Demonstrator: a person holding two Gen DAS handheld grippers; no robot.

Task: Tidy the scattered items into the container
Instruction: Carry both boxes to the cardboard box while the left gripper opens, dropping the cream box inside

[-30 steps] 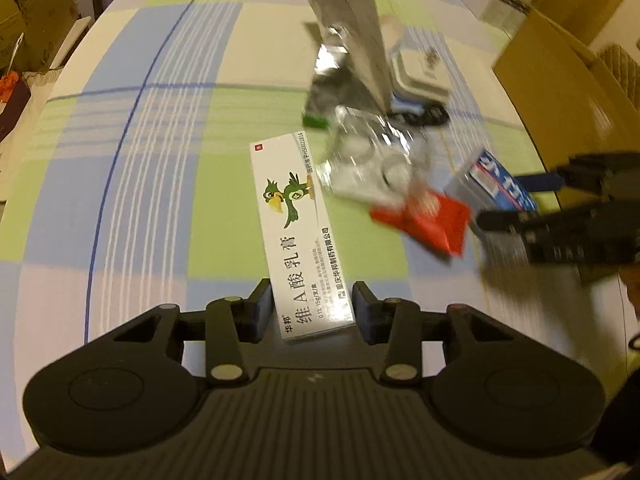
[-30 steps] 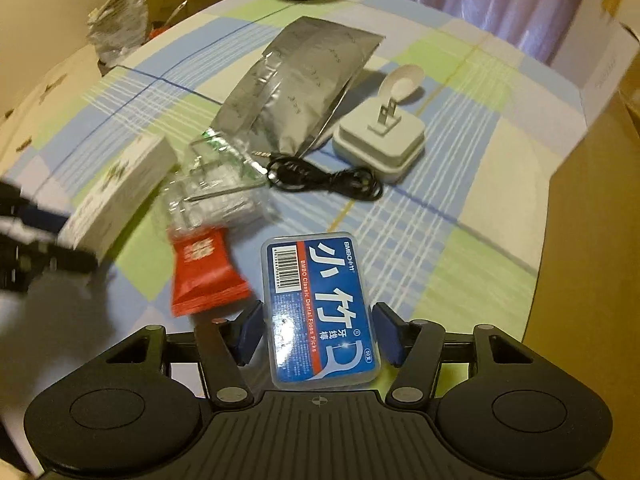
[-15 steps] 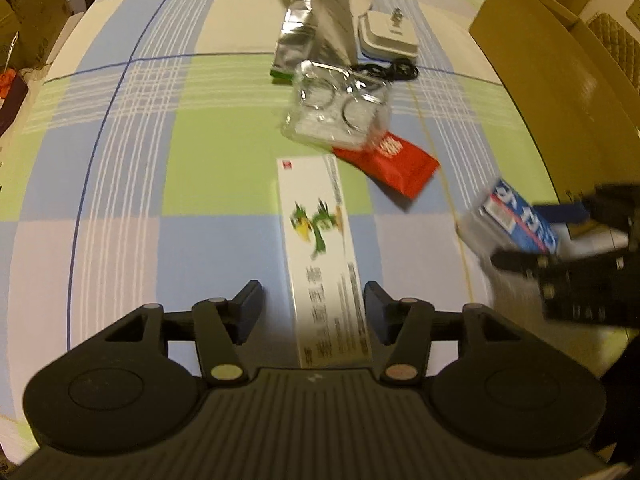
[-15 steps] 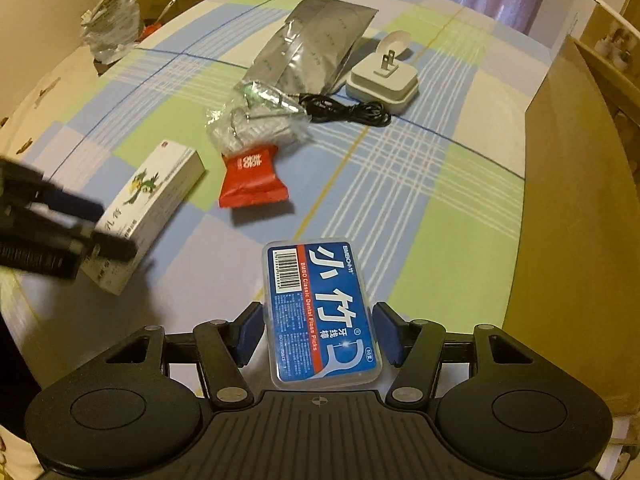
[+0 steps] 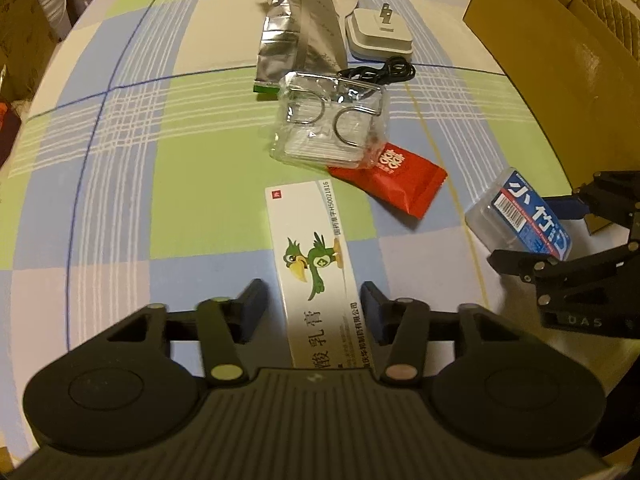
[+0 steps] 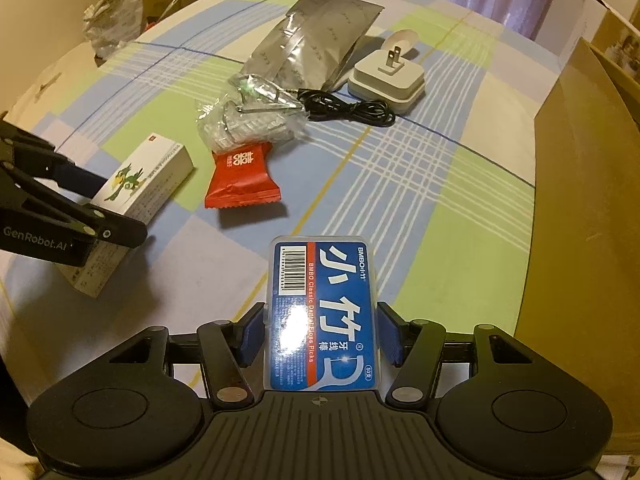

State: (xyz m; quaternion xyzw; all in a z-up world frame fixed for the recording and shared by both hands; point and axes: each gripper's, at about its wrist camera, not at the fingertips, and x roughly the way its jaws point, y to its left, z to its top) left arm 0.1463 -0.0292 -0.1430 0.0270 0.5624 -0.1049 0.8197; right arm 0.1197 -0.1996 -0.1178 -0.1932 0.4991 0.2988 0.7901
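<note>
Left wrist view, left to right: plaid-clothed bench [image 5: 132, 168] was seen filling the frame. Left tongs [image 5: 314, 300] were clamped on the white ointment box [image 5: 316, 264], at lower centre, box held above the bench. Silver foil pouch [image 5: 298, 28] was seen at upper centre, with the clear plastic packet [image 5: 330, 120] below it and touching its lower edge. Red candy wrapper [image 5: 394, 182] was partly tucked under that packet. Black cable [image 5: 384, 72] was coiled just below the white charger [image 5: 380, 34], upper right of centre. Blue floss-pick case [image 5: 520, 216] was seen at right, gripped by the right tongs [image 5: 532, 236]. Cardboard box [image 5: 560, 72] was seen at the right edge, its inside not visible.

Right wrist view, left to right: left tongs [image 6: 100, 204] were seen at left edge, shut around the ointment box [image 6: 140, 180]. Candy wrapper [image 6: 242, 178], packet [image 6: 250, 120], pouch [image 6: 312, 36], cable [image 6: 348, 110] and charger [image 6: 388, 76] were spread across upper centre. Right tongs [image 6: 320, 332] were clamped on the floss-pick case [image 6: 322, 312] at lower centre. Cardboard box wall [image 6: 584, 200] was seen along the right edge.
</note>
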